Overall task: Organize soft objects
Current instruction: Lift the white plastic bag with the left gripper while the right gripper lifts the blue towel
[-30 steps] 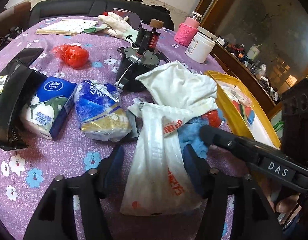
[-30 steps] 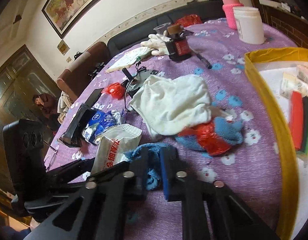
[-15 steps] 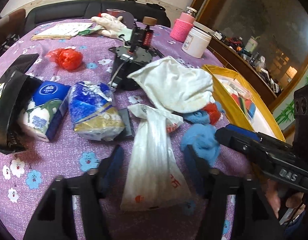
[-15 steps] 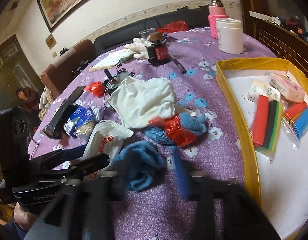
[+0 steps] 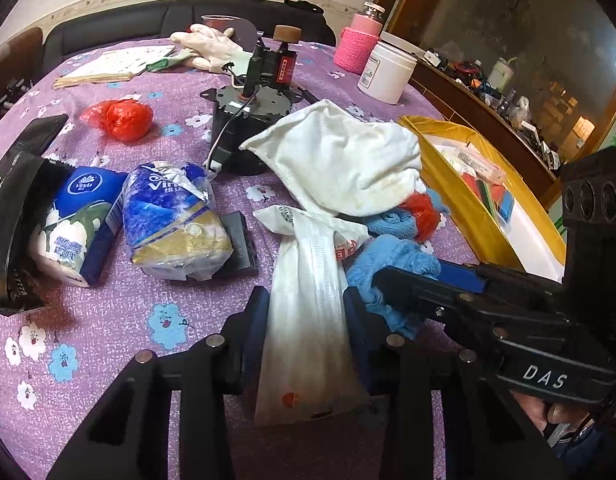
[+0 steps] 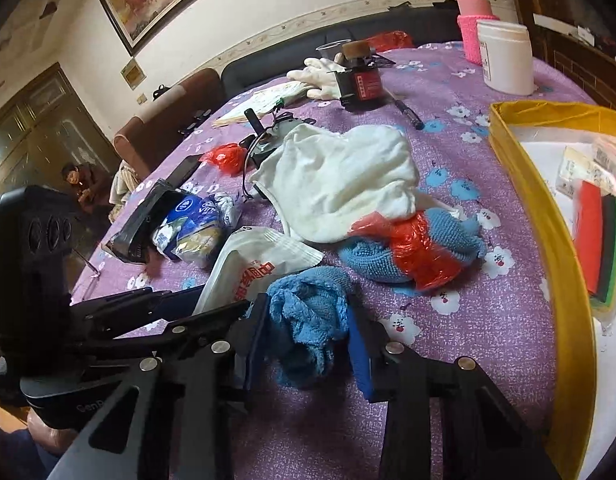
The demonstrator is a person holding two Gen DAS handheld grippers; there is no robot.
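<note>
My left gripper [image 5: 306,300] is closed on a white plastic pouch with red print [image 5: 308,312], which also shows in the right wrist view [image 6: 248,264]. My right gripper [image 6: 308,316] straddles a crumpled blue cloth [image 6: 308,312], fingers touching its sides; that cloth shows in the left wrist view [image 5: 392,256]. A white cloth [image 5: 344,160] lies beyond, over a second blue cloth [image 6: 372,260] wrapped with red plastic [image 6: 424,248]. Two tissue packs [image 5: 168,216] lie at left.
A yellow-rimmed tray [image 6: 556,240] with sponges stands at right. A black motor [image 5: 244,120], red bag [image 5: 124,116], white glove [image 5: 212,44], white jar [image 5: 388,76], pink bottle [image 5: 356,48] and a black pouch [image 5: 12,216] are on the purple flowered tablecloth [image 5: 108,320].
The left gripper's fingers have closed in on the white pouch. The right gripper has moved back beside it, with the blue cloth between its fingers, which now stand wider apart.
</note>
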